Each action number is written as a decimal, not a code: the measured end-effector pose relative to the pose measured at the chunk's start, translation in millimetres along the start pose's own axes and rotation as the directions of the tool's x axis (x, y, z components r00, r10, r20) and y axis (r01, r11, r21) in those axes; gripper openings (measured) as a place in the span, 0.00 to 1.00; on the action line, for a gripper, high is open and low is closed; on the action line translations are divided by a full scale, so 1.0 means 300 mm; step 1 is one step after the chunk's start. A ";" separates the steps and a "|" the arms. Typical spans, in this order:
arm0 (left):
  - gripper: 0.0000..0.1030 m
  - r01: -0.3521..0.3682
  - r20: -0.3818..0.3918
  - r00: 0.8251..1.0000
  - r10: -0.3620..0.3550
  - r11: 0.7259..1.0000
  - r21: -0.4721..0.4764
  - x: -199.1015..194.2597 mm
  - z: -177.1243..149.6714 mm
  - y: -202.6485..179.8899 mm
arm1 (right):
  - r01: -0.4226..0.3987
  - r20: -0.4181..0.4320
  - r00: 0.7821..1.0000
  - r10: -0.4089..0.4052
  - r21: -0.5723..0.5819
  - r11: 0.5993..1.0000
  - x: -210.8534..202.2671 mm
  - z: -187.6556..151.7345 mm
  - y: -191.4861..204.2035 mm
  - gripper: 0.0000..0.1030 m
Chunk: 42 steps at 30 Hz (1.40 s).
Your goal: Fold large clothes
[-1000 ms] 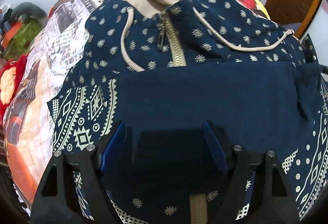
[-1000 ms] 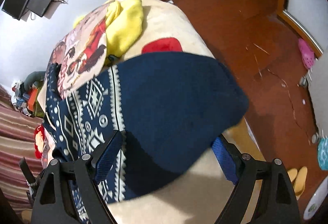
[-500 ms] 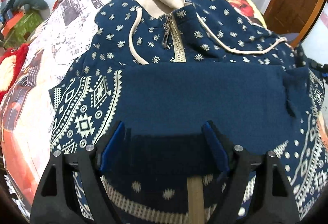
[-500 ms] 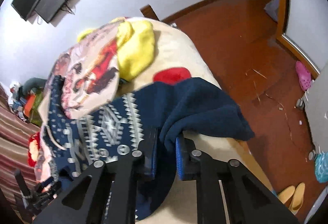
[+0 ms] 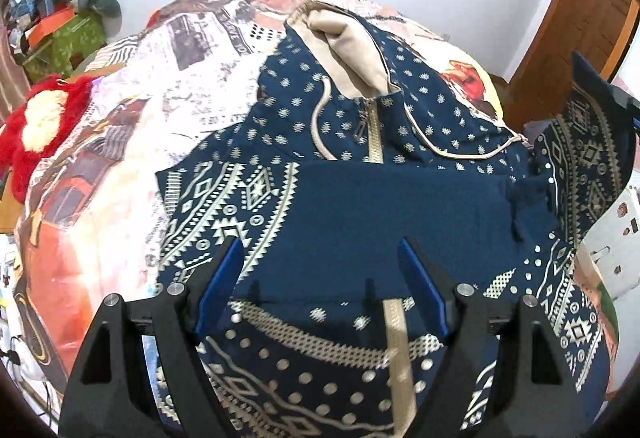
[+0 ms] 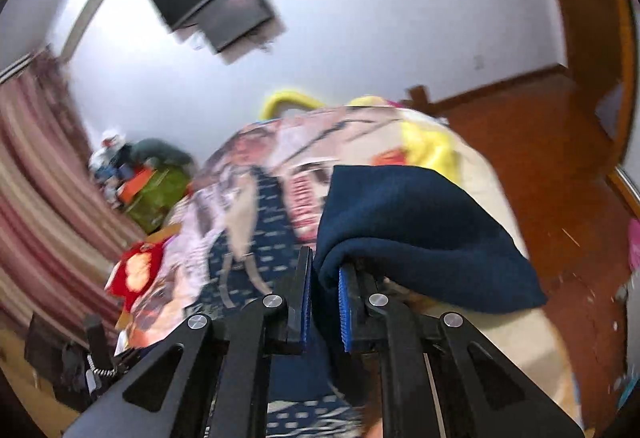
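A navy hoodie (image 5: 400, 205) with cream patterns, a beige hood lining and a zip lies face up on the bed's printed blanket (image 5: 132, 141). One sleeve is folded across its chest. My left gripper (image 5: 320, 252) hovers open above that folded sleeve, nothing pinched between its blue pads. The other sleeve (image 5: 584, 157) is raised off the bed at the right edge. In the right wrist view my right gripper (image 6: 326, 266) is shut on that sleeve's plain navy cuff (image 6: 420, 230), which drapes over its right finger, above the bed.
A red plush toy (image 5: 40, 125) and a cluttered green box (image 5: 68, 33) sit left of the bed. A wooden door (image 5: 580, 17) and wooden floor (image 6: 540, 141) are on the right. Yellow bedding (image 6: 428, 145) lies at the far end, under a wall-mounted screen (image 6: 216, 5).
My right gripper went from open around the navy cuff to shut on it and lifted it. My left gripper drew back and up from the hoodie, staying open.
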<state>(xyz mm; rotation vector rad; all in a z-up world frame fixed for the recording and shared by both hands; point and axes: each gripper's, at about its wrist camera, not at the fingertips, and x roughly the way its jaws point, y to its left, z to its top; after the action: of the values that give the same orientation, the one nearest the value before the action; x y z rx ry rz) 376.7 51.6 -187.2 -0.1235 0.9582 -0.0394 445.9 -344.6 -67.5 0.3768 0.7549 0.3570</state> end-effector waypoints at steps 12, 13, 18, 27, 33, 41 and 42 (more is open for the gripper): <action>0.76 -0.064 -0.003 0.998 0.064 0.996 0.058 -0.040 -0.119 0.097 | -0.031 -0.317 0.948 0.027 -0.007 1.000 0.391 -0.283 0.231 0.09; 0.76 -0.069 -0.007 0.998 0.070 0.996 0.063 -0.034 -0.125 0.100 | -0.014 -0.364 0.931 0.019 0.016 1.000 0.431 -0.312 0.220 0.09; 0.76 -0.067 -0.030 0.997 0.069 0.996 0.053 -0.002 -0.149 0.107 | 0.060 -0.587 0.809 -0.025 0.040 0.997 0.566 -0.431 0.158 0.10; 0.76 -0.078 -0.028 0.996 0.080 0.995 0.070 -0.007 -0.157 0.078 | -0.145 -0.648 0.755 0.100 -0.015 0.989 0.606 -0.475 0.286 1.00; 0.76 -0.086 -0.004 0.996 0.087 0.992 0.097 -0.063 -0.138 0.059 | -0.079 -0.612 0.791 -0.014 -0.124 0.989 0.595 -0.472 0.349 0.98; 0.76 0.028 0.028 0.999 -0.033 0.984 0.174 -0.114 -0.007 -0.147 | -0.013 -0.419 0.908 -0.005 -0.040 0.999 0.311 -0.303 0.187 0.97; 0.76 0.055 0.018 0.998 -0.059 0.981 0.184 -0.103 0.018 -0.195 | 0.007 -0.386 0.922 -0.027 -0.053 0.999 0.262 -0.286 0.162 0.97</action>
<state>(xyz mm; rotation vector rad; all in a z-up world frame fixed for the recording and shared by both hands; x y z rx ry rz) 364.4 -3.2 -151.7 0.0188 0.9229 -0.1788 428.8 -250.1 -149.2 0.2525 1.1337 0.4402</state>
